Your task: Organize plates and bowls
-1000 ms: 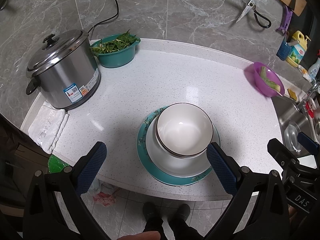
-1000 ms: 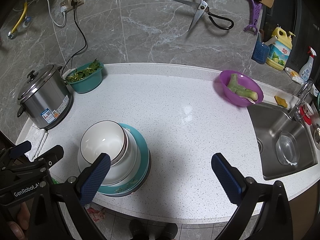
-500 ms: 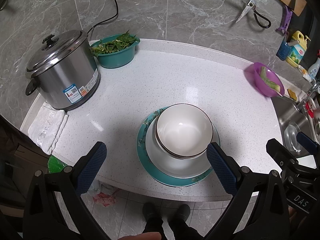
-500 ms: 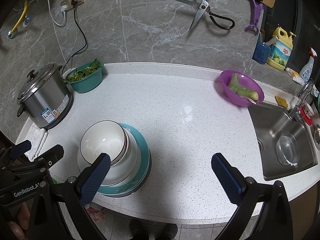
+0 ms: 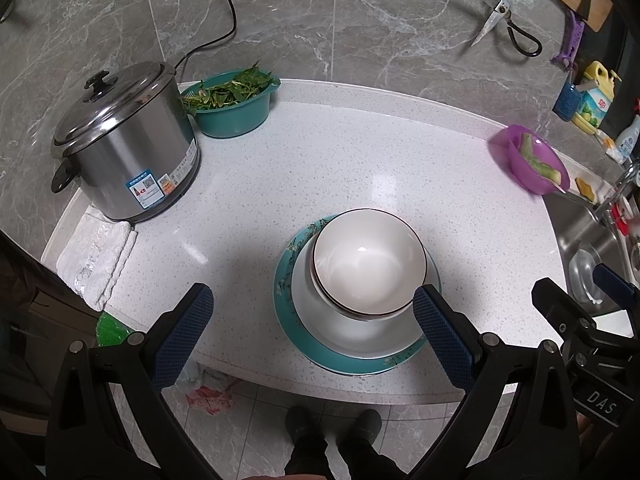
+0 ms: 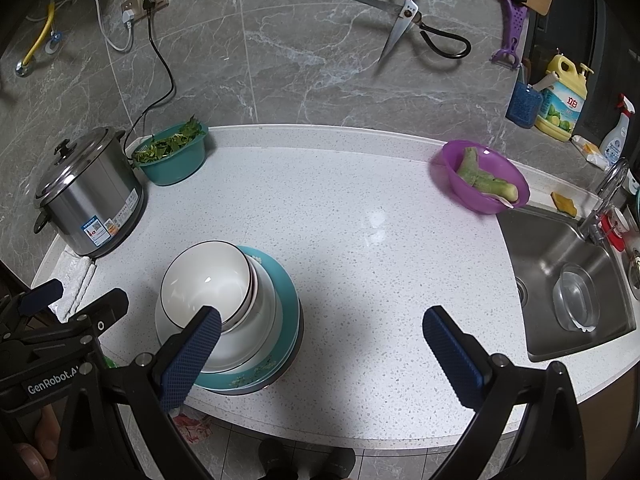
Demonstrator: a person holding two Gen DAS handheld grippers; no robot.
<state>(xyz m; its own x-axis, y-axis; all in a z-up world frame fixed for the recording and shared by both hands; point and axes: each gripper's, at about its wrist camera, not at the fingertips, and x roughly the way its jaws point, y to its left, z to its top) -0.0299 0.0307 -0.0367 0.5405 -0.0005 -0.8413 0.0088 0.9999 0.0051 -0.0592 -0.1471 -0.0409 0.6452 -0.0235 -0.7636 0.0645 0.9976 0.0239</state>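
1. Left wrist view: the left tool hangs over the front edge of the desk, spread wide with nothing in its grip.
2. The white bowl sits on a white plate, and that sits on a teal plate, all stacked near the desk's front edge. The tool's right pad is just in front of the stack; can't tell if it touches.
3. Right wrist view: the right tool is also wide open and empty, with the stack by its left pad.
4. Further back there's a steel pot beside a green bowl of leaves, and a purple bowl next to the sink.
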